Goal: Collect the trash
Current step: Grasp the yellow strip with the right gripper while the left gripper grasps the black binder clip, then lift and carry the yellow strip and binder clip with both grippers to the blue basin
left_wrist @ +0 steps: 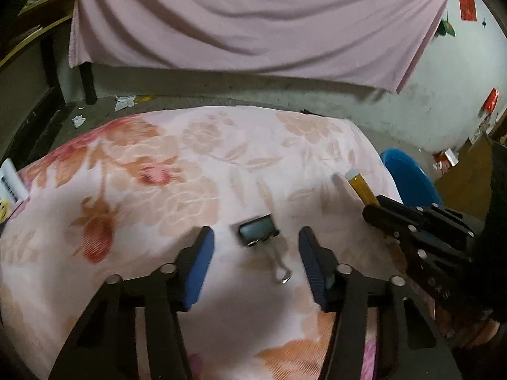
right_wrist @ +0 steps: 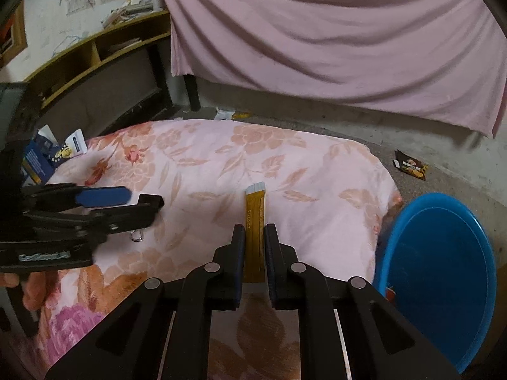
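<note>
A black binder clip (left_wrist: 257, 230) with silver wire handles lies on the floral bedcover (left_wrist: 190, 171). My left gripper (left_wrist: 256, 237) is open, its blue pads either side of the clip, just above it. My right gripper (right_wrist: 254, 232) is shut on a golden-yellow sachet (right_wrist: 255, 221) with a white end and holds it over the bedcover (right_wrist: 285, 171). The sachet (left_wrist: 361, 185) and right gripper also show at the right in the left wrist view. The left gripper (right_wrist: 139, 204) shows at the left in the right wrist view, with only the clip's wire handle (right_wrist: 136, 237) visible beneath it.
A blue basin (right_wrist: 443, 272) stands on the floor to the right of the bed and also shows in the left wrist view (left_wrist: 408, 177). A snack wrapper (right_wrist: 410, 164) and paper scraps (right_wrist: 225, 114) lie on the floor. Boxes and packets (right_wrist: 47, 155) sit at the bed's left edge. A pink sheet (right_wrist: 332, 38) hangs behind.
</note>
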Available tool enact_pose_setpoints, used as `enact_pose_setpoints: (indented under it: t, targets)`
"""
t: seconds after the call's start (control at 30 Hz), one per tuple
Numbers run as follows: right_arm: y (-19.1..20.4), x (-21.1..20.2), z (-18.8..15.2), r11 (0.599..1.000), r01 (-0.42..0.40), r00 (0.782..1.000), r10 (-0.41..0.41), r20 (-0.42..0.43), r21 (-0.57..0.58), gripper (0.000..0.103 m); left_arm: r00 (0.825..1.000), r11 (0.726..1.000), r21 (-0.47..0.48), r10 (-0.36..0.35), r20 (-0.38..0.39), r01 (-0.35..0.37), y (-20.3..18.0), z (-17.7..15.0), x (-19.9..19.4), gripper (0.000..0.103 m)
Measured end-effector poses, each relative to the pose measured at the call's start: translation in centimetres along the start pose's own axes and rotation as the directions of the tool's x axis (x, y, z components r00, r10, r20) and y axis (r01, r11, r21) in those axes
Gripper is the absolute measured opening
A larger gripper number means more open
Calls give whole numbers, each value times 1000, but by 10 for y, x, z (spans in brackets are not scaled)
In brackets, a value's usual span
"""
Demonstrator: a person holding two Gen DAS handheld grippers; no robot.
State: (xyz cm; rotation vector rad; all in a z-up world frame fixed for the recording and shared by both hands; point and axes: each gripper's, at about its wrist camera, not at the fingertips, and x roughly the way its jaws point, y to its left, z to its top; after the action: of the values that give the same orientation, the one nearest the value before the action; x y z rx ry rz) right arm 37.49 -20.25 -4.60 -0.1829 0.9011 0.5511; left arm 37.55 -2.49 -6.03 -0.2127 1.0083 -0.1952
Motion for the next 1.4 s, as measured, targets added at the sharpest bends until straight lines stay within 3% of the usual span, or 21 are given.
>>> enact_pose_setpoints:
  t: [0.1,0.3,0.43,0.5,0.63,0.7,0.83,1.0,1.17,1.3,1.4]
  targets:
    - [-3,-3,-3,1000,0,1000,0,13,4,10,1000,999,21,25,-18,-25,-8,1,11,23]
    - [-3,-14,-7,1000,-1,998,1,66,3,10,1000,999,35,26,3,-26,-18,-6,15,23]
    - [-7,-33,-11,1000,5,986,-7,165,14,10,994,1000,24,-7,113,4,-23,-7,-9,23]
    - [-8,-46,-12,1000,10,973,-14,232,18,10,980,999,25,-28,195,24,-27,-7,-27,23]
    - [-12,-77,-17,1000,10,924,-21,382,29,10,927,997,55,-74,368,58,-42,-9,-62,23]
    - [-16,-97,-20,999,17,884,-31,467,34,10,891,994,81,-101,444,72,-52,-11,-77,23]
    - [-27,-136,-32,998,44,782,-61,620,43,10,794,983,155,-168,585,94,-78,-20,-106,23]
    - [-41,-171,-47,993,89,676,-122,727,84,10,702,961,264,-245,669,85,-112,-27,-126,23]
    - [-56,-199,-64,980,148,593,-194,782,131,10,653,934,352,-308,691,68,-149,-31,-125,24]
    - [-71,-211,-75,967,184,564,-250,787,176,10,623,914,403,-348,701,57,-178,-34,-118,24]
    - [-81,-217,-82,959,190,553,-280,785,208,11,619,903,425,-367,695,60,-197,-34,-112,24]
